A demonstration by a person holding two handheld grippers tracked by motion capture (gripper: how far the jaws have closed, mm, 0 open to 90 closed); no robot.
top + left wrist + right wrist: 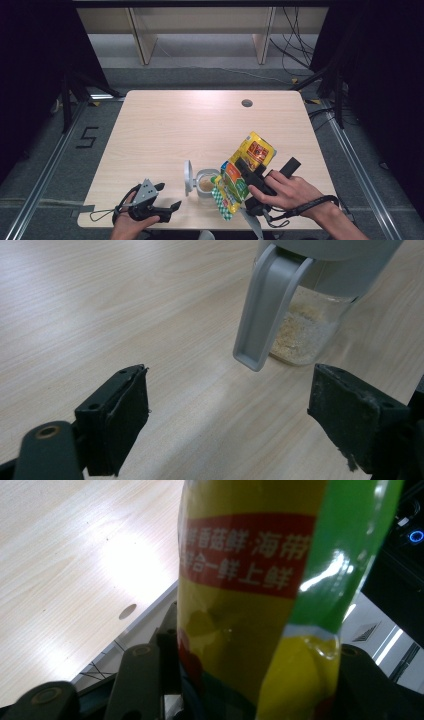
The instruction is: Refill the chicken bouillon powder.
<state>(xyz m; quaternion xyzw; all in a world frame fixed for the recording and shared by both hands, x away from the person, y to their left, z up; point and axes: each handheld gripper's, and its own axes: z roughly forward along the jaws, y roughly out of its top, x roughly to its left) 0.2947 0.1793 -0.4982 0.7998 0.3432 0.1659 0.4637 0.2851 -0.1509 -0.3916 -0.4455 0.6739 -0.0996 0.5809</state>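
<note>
Lower right, the right tongs [243,175] clamp a yellow-green seasoning pouch [241,176] tilted over the open glass jar [205,183]; lower left, the left tongs [167,196] gape apart above the worktop [165,125].

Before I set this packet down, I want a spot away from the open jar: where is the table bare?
The table is bare across its far half, from the cable hole to the left edge. It is crowded at the near edge: the jar, the packet tipped over it in the right gripper, and the left gripper.
</note>
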